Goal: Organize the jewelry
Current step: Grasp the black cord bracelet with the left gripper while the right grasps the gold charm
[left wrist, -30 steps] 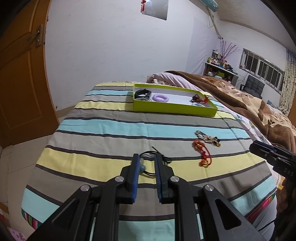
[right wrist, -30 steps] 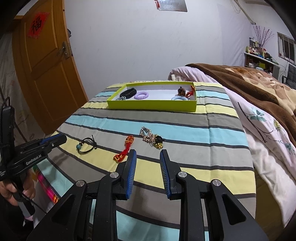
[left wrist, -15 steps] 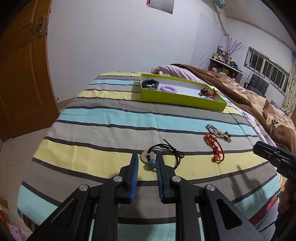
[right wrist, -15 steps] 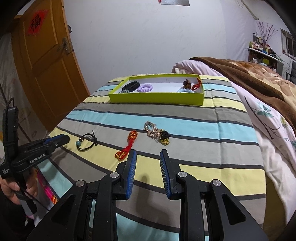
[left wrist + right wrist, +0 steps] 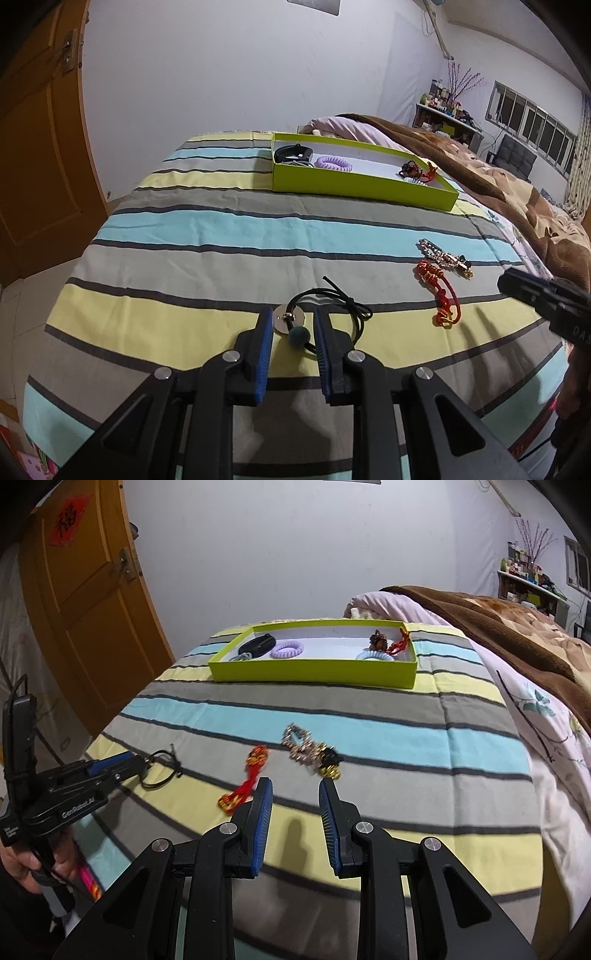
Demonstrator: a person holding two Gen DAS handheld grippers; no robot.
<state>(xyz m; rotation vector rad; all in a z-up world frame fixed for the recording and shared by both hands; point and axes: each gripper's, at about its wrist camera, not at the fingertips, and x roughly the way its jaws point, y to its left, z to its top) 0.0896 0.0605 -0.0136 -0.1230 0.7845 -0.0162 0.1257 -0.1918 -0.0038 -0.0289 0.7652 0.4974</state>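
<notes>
Striped bedspread point(image 5: 229, 236), jewelry laid out.
Left claw point(image 5: 293, 317) just spread, straddling black cord bracelet point(image 5: 325, 308); right claw point(image 5: 295, 794) released, empty.

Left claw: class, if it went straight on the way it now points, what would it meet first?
Probably the black cord bracelet: its teal bead already lies between the open left claw fingers, apparently untouched.

wrist cams | forward-down, low | share striped bedspread point(image 5: 207, 236), green tray point(image 5: 314, 672)
</notes>
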